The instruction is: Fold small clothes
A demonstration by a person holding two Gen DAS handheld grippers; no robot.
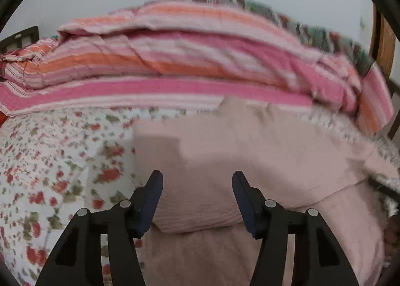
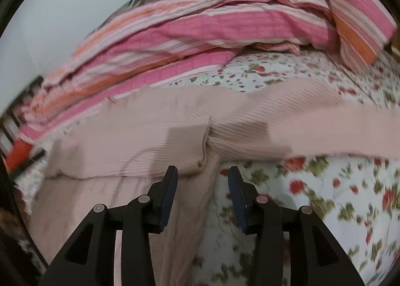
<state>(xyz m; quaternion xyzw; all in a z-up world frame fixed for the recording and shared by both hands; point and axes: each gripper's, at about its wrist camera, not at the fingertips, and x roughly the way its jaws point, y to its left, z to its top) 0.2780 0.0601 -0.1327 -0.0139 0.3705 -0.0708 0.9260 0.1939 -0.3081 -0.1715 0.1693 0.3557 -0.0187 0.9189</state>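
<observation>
On the left, in the left wrist view, we see a floral bedsheet (image 1: 45, 161) with red roses on white covering the bed. Moving right, our left tongs (image 1: 197, 178) stand with their jaws moderately apart, and nothing is pinched between the pads. They hover over a pale pink ribbed garment (image 1: 262, 151) that lies on the sheet, its upper part folded over so that a doubled edge runs across just in front of the fingertips. The left edge of the garment sits just beyond the left finger (image 1: 152, 196). Behind it all, a pink and orange striped quilt (image 1: 175, 61) is heaped along the far side of the bed, and a dark patterned blanket (image 1: 312, 28) peeks out above it toward the right.

In the right wrist view, the same garment (image 2: 140, 133) stretches across the middle of the picture, with a long sleeve (image 2: 325, 131) running out to the right over the floral sheet (image 2: 337, 198). Our right tongs (image 2: 203, 173) are open to a narrower gap, pads clear of the cloth, poised over the spot where the sleeve joins the body at a gathered seam. A lower length of the garment trails down between the fingers toward us. The striped quilt (image 2: 200, 28) rises behind, with a matching pillow (image 2: 360, 23) at the far right. Both views are blurred at the edges.
</observation>
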